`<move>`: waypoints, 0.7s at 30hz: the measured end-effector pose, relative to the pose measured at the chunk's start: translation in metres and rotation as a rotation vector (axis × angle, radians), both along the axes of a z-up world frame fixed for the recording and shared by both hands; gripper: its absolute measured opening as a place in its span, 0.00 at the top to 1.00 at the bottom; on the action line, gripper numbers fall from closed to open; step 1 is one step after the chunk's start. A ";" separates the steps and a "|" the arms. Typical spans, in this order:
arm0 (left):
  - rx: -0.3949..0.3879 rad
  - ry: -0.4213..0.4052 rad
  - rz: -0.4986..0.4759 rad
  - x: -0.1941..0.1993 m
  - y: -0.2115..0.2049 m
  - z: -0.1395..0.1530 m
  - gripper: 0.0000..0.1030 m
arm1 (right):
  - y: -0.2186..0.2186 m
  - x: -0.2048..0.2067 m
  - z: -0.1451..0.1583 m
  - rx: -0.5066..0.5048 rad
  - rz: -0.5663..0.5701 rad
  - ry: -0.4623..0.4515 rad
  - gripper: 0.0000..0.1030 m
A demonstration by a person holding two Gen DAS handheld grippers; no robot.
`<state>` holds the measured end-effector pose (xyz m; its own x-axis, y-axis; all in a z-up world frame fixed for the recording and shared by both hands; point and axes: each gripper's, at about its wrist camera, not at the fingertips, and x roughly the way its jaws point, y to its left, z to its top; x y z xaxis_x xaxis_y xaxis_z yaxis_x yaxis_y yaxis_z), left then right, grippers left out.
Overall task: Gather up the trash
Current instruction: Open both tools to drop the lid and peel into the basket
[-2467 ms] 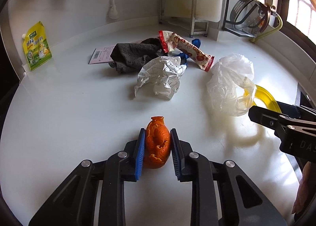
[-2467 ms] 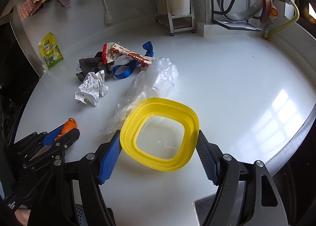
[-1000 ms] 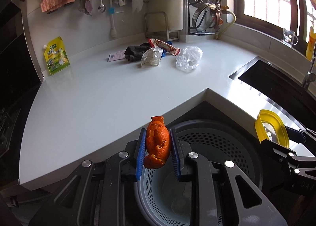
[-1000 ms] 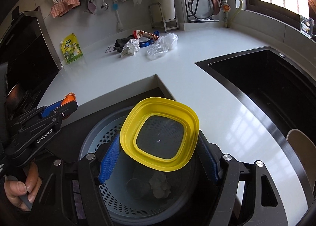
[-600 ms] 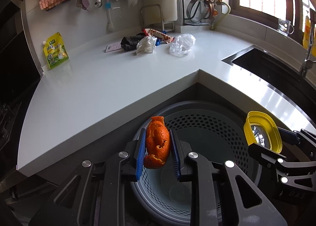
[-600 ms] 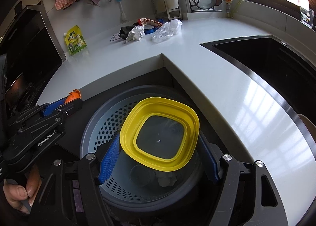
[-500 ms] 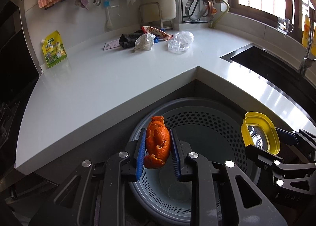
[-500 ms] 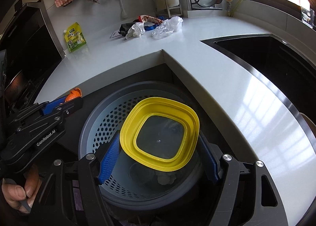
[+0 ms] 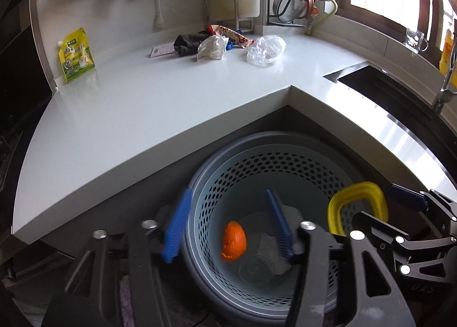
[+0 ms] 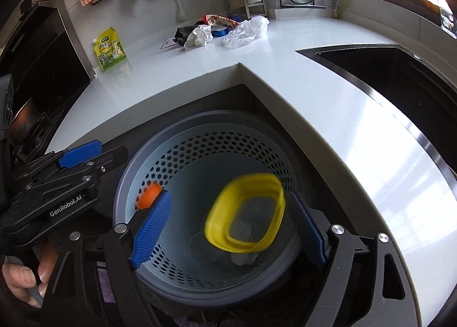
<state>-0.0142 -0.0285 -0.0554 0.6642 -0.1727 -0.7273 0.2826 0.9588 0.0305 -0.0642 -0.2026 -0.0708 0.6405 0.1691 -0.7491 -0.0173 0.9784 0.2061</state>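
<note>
My left gripper [image 9: 227,227] hangs over a grey perforated bin [image 9: 285,161], its jaws opening. The orange peel [image 9: 233,241] has left the blue pads and is dropping inside the bin. My right gripper [image 10: 230,228] is over the same bin [image 10: 200,149], its jaws opening too. The yellow lid [image 10: 217,227] is blurred and tilted between the pads, touching neither. The peel [image 10: 150,195] shows by the bin's left wall, below the left gripper [image 10: 94,167]. Crumpled paper [image 9: 212,48], a plastic bag [image 9: 267,49] and a snack wrapper [image 9: 231,35] lie far back on the counter.
The white counter [image 9: 142,115] wraps around the bin on two sides, with a dark sink [image 9: 385,84] on the right. A dark cloth [image 9: 185,42] and a green pouch [image 9: 75,55] sit at the back. A hand [image 10: 25,284] holds the left gripper's handle.
Both grippers were shut on their loads over the bin and have opened. The peel and the yellow lid have come free and are falling into the bin.
</note>
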 end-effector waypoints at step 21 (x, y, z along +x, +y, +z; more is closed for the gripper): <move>0.007 -0.005 0.053 0.002 0.011 0.000 0.22 | 0.003 0.001 -0.002 -0.045 -0.022 -0.001 0.22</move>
<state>-0.0118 -0.0176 -0.0558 0.6761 -0.1320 -0.7249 0.2314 0.9721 0.0388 -0.0633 -0.1995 -0.0723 0.6447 0.1215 -0.7547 0.0039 0.9868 0.1622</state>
